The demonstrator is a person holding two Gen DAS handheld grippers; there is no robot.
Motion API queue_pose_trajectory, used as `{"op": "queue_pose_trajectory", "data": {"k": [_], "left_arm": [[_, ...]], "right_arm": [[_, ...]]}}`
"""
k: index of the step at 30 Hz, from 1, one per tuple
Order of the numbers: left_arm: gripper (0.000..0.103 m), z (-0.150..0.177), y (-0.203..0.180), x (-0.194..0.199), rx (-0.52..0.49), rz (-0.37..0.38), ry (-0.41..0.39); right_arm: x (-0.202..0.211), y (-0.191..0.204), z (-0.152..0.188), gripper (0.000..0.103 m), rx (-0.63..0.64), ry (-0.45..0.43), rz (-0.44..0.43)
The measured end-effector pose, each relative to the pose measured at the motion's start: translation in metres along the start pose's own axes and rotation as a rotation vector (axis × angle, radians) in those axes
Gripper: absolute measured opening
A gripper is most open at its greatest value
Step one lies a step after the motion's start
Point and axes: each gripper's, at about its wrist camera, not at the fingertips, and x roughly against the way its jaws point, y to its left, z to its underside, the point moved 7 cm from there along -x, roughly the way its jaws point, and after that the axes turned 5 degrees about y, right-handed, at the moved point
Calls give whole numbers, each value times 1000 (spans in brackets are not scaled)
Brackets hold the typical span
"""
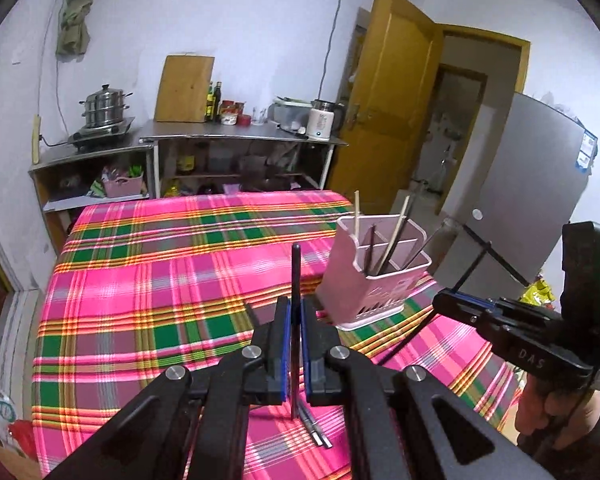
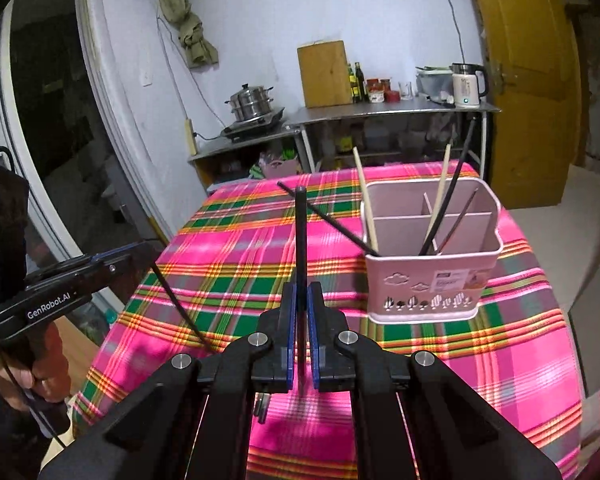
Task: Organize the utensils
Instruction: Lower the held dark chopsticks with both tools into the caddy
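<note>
My left gripper (image 1: 295, 305) is shut on a black chopstick (image 1: 296, 272) that stands upright between its blue pads. My right gripper (image 2: 302, 290) is shut on another black chopstick (image 2: 300, 232), also upright. Both hang above the pink plaid tablecloth (image 1: 160, 280). Ahead and to the right stands a pink divided utensil holder (image 1: 374, 284) (image 2: 424, 284) with pale and dark chopsticks leaning in it. In each wrist view the other gripper shows at the side: the right gripper (image 1: 444, 300) and the left gripper (image 2: 140, 252). Loose metal-tipped chopsticks (image 1: 318, 430) lie on the cloth under my left gripper.
Behind the table runs a steel counter (image 2: 380, 114) with a steamer pot (image 2: 252, 102), a wooden board (image 2: 326, 74), bottles and a white kettle (image 2: 468, 84). A yellow door (image 1: 384, 100) stands open at the right, beside a grey fridge (image 1: 520, 200).
</note>
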Motion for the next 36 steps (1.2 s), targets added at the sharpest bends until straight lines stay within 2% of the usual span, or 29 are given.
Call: {"op": "queue_pose_trajectory", "data": {"k": [7, 17, 25, 30, 36], "left_arm": [[4, -13, -28, -4, -20, 63, 8], [4, -28, -69, -38, -62, 132, 60], [4, -74, -88, -47, -55, 178, 26], [4, -112, -95, -45, -44, 192, -25], [4, -149, -97, -44, -48, 172, -88]], "right_arm": [[16, -9, -6, 6, -2, -28, 18], [29, -39, -15, 6, -41, -51, 68], [52, -62, -49, 6, -71, -129, 97], [63, -68, -78, 6, -67, -188, 110], [66, -69, -112, 6, -53, -245, 120]]}}
